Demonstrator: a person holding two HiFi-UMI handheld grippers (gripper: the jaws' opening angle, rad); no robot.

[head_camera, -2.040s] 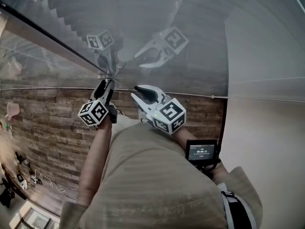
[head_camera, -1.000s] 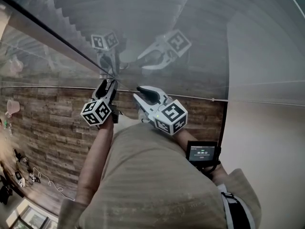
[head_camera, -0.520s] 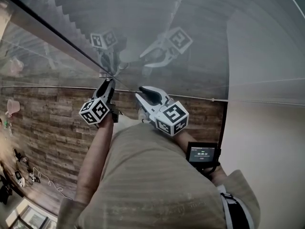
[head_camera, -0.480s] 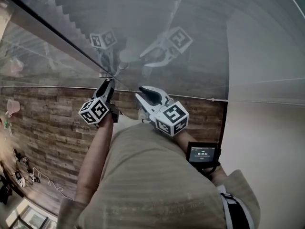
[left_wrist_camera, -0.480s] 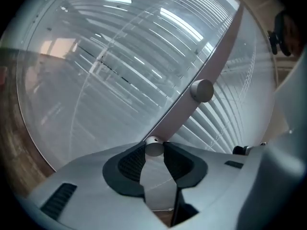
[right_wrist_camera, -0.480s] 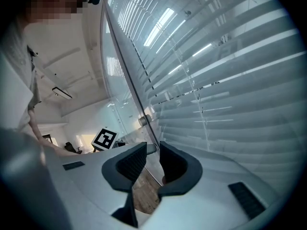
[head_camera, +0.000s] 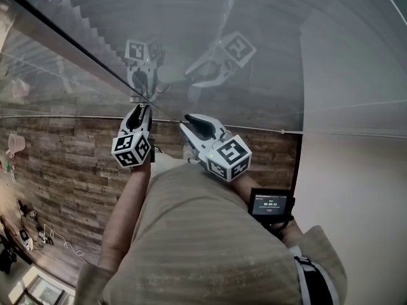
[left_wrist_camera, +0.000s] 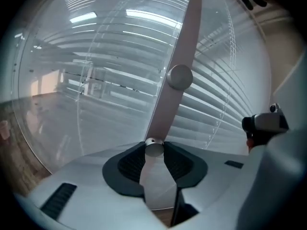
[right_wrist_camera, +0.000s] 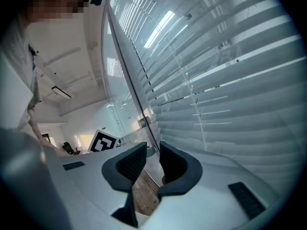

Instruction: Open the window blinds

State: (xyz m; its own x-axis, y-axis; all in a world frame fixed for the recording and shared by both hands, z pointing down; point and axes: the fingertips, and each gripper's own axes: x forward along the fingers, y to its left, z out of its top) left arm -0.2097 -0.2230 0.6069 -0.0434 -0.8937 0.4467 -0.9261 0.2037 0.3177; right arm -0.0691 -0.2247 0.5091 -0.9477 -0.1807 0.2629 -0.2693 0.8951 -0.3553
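Observation:
Horizontal blind slats (left_wrist_camera: 230, 109) hang behind a glass pane and fill the right gripper view (right_wrist_camera: 230, 80) too. A flat grey tilt wand (left_wrist_camera: 184, 47) with a round knob (left_wrist_camera: 180, 76) runs down into my left gripper (left_wrist_camera: 154, 150). Its jaws have just been closing, and both pads now press on the wand's metal end. In the head view the left gripper (head_camera: 141, 110) meets the glass at the foot of a dark slanted line (head_camera: 70, 46). My right gripper (head_camera: 191, 122) hangs just to its right. Seen up close, the right gripper (right_wrist_camera: 152, 152) stands open, with only floor between its pads.
Below the window's bottom rail (head_camera: 286, 129) lies a wood-plank floor (head_camera: 57, 164). A plain white wall (head_camera: 356, 189) stands to the right. Cables and small items (head_camera: 32, 227) lie on the floor at the left. A small screen (head_camera: 270, 203) sits by the person's right arm.
The left gripper has rolled about its own axis, so its marker cube shows a different face, while its tip stays at the same spot on the glass. The right gripper has not moved.

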